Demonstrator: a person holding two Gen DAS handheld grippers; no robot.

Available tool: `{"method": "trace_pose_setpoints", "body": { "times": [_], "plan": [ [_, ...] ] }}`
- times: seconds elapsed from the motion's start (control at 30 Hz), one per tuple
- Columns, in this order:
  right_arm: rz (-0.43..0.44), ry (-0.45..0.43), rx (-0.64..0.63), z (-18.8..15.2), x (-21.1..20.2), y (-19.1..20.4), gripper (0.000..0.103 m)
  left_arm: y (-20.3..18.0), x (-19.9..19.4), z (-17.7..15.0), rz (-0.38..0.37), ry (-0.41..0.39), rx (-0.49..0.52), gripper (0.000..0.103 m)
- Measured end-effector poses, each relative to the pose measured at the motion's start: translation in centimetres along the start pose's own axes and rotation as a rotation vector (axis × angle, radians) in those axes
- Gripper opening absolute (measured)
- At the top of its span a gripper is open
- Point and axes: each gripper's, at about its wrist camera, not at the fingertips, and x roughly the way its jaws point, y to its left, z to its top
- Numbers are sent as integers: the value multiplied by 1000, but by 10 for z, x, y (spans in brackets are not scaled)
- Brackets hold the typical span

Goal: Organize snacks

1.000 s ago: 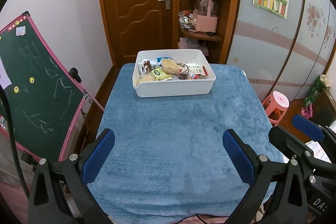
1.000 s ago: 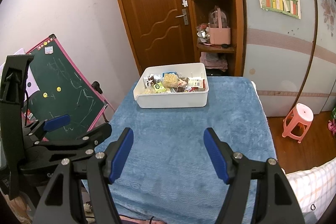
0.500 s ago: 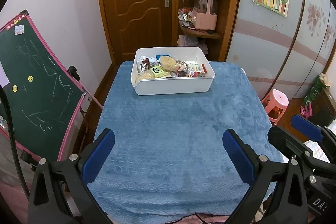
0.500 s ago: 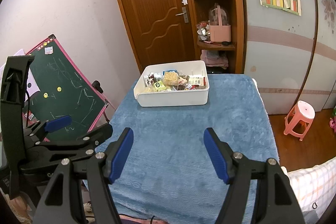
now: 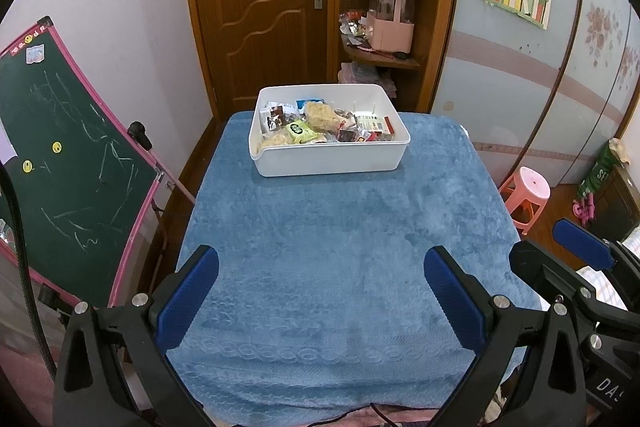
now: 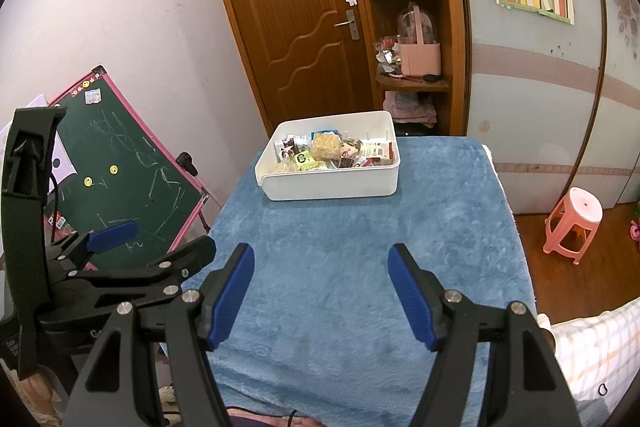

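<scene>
A white plastic bin stands at the far end of a table covered with a blue cloth. It also shows in the right wrist view. It holds several snack packets, among them a yellow noodle block and a green packet. My left gripper is open and empty above the near end of the table. My right gripper is open and empty too, to the right of the left one. Both are well short of the bin.
A green chalkboard with a pink frame leans left of the table. A brown door and a corner shelf stand behind the bin. A pink stool stands on the floor to the right.
Both grippers have drawn slightly back and up, so the bin looks a little farther away. Both stay open and empty.
</scene>
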Motion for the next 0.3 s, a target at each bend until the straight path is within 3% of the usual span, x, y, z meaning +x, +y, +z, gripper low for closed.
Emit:
{"method": "trace_pose_setpoints", "body": {
  "times": [0.3],
  "plan": [
    [3, 6, 8, 1, 1, -2, 70, -1, 3, -4, 0, 9, -1, 102]
  ]
}}
